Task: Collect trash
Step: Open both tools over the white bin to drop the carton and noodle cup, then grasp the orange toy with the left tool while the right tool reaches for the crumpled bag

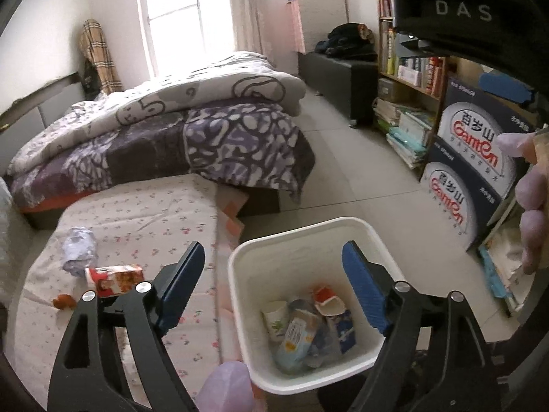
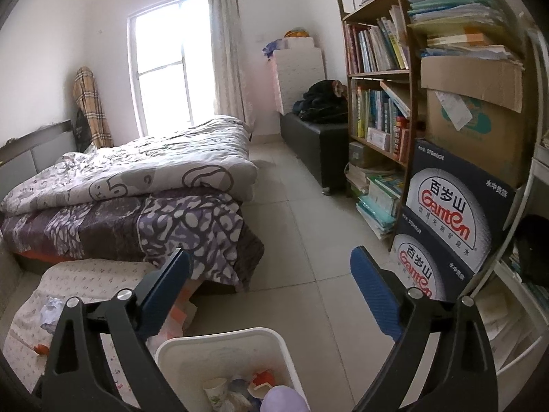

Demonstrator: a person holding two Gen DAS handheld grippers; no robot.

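A white square trash bin [image 1: 240,257] stands on the floor beside a floral-covered low table [image 1: 154,206]; it holds a paper cup, cartons and wrappers. On the table lie a red snack box [image 1: 115,278], a crumpled purple-white wrapper [image 1: 79,247] and a small orange scrap [image 1: 64,302]. My left gripper [image 1: 272,288] is open and empty, above the bin's left rim. My right gripper [image 2: 271,295] is open and empty, higher up, with the bin [image 2: 219,340] below it. The wrapper [image 2: 51,312] shows at the lower left of the right wrist view.
A bed with a purple patterned quilt [image 2: 154,206] lies behind the table. A bookshelf [image 2: 377,103] and stacked Ganten water boxes [image 2: 446,226] line the right wall. Tiled floor [image 2: 308,223] runs between them. A dark bench [image 2: 315,137] stands at the back.
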